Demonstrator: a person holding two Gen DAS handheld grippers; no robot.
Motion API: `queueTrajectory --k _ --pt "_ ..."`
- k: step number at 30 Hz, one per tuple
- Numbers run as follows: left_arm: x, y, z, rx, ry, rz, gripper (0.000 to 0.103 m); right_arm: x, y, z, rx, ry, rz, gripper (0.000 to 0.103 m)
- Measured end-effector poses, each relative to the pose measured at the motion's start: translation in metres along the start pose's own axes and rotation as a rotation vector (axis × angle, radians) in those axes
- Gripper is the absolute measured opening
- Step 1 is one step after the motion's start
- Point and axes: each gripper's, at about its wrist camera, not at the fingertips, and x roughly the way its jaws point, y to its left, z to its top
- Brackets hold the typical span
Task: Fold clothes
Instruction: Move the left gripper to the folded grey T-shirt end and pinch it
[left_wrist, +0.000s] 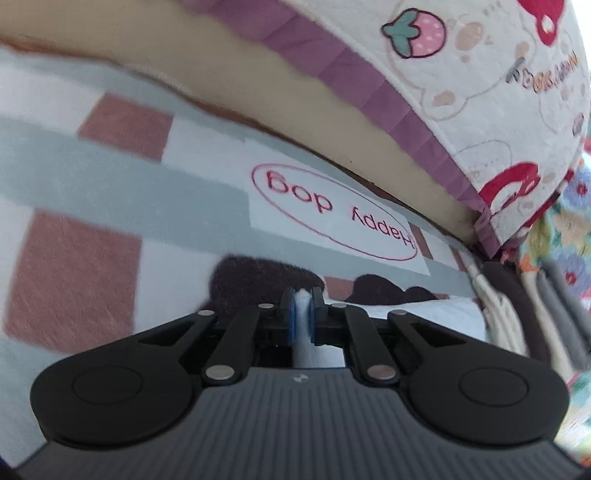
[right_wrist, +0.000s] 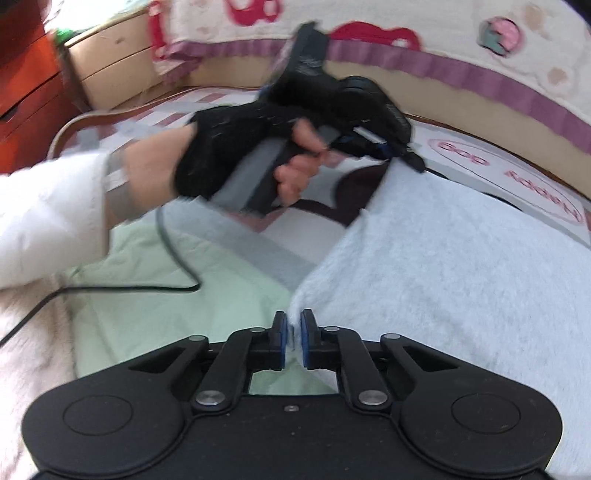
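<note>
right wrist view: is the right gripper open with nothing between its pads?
No, the right gripper is pinched on an edge of the fluffy pale blue-white garment, whose fabric sits between the blue pads.

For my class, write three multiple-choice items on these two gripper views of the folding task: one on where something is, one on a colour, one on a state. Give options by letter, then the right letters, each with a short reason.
1. Where does the oval "Happy dog" label lie?
A. on the checked bed cover
B. on a shelf
C. on the floor

2. What colour is the fluffy garment being folded?
A. bright red
B. pale blue-white
C. black

3. How does the left gripper stand?
A. wide open, holding nothing
B. shut on a fold of the garment
C. out of view

Answers:
1 A, the label sits flat on the checked bed cover ahead of the left gripper.
2 B, the right wrist view shows a pale fluffy cloth spread before the right gripper, which also pinches its edge.
3 B, pale cloth is squeezed between its blue pads.
</note>
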Motion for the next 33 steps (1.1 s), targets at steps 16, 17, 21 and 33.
queueTrajectory --k 16,17,21,33 --pt "-0.032 -0.002 -0.028 -0.026 0.247 -0.117 0.062 -0.001 0.005 0.002 0.019 -0.025 -0.071 0.046" --pt "-0.028 -0.005 -0.029 -0.021 0.251 -0.135 0.062 0.0 0.011 0.001 -0.021 -0.016 -0.077 0.048" --pt "-0.017 -0.014 -0.03 0.085 0.222 -0.186 0.069 0.01 0.03 -0.008 -0.156 0.029 -0.158 0.048" --pt "-0.004 -0.009 -0.006 -0.26 0.228 -0.313 0.006 0.023 0.057 -0.02 -0.375 0.025 -0.332 0.07"
